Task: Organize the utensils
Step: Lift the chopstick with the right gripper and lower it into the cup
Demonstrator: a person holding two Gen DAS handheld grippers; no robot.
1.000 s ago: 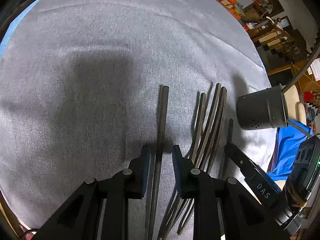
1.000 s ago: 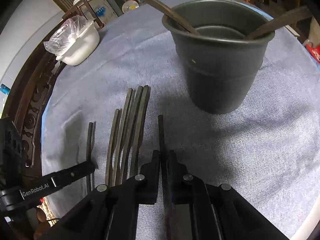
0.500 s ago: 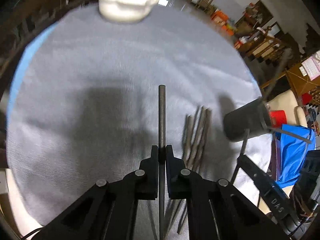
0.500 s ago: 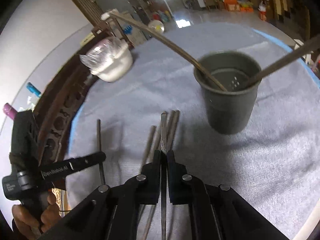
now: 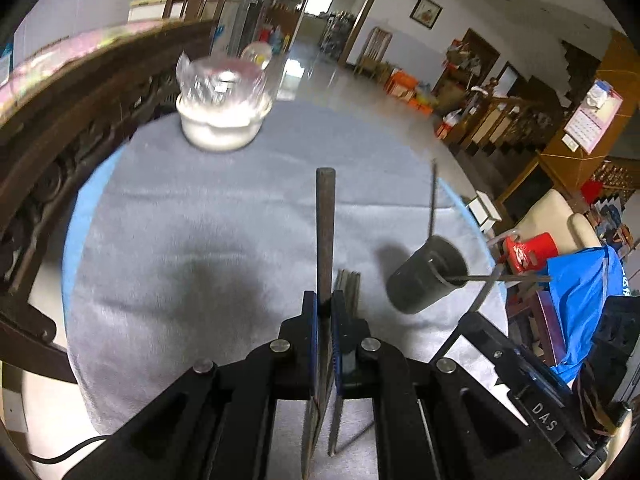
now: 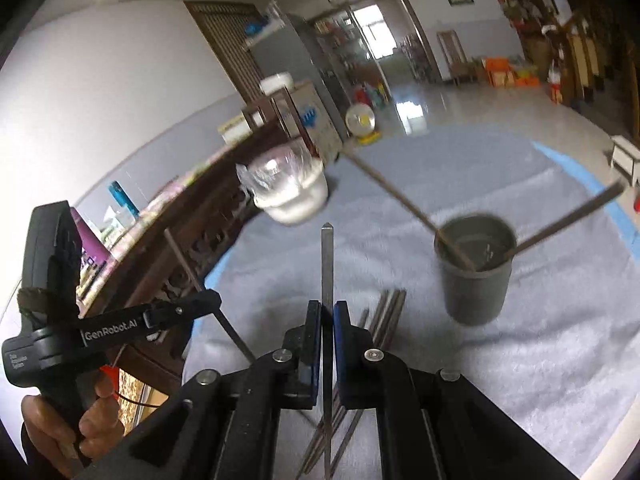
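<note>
My left gripper [image 5: 325,300] is shut on a dark flat utensil handle [image 5: 325,216] and holds it well above the grey cloth. My right gripper [image 6: 327,310] is shut on a thin metal utensil [image 6: 327,264] with a pointed tip, also raised. A dark grey holder cup [image 6: 476,270] stands on the cloth to the right with two utensils leaning in it; it shows in the left wrist view [image 5: 428,280] too. Several dark utensils [image 6: 386,314] lie on the cloth below the grippers, partly hidden by them; they also show in the left wrist view [image 5: 349,286].
A white bowl covered with plastic wrap [image 5: 222,114] stands at the far side of the round table [image 5: 160,220]. A carved dark wood furniture back [image 5: 72,120] runs along the left edge. The left gripper's body [image 6: 60,320] and hand show in the right wrist view.
Both grippers rose from the table with their utensils. The left one closed on its handle a second ago. The cup and lying utensils now look smaller and farther below.
</note>
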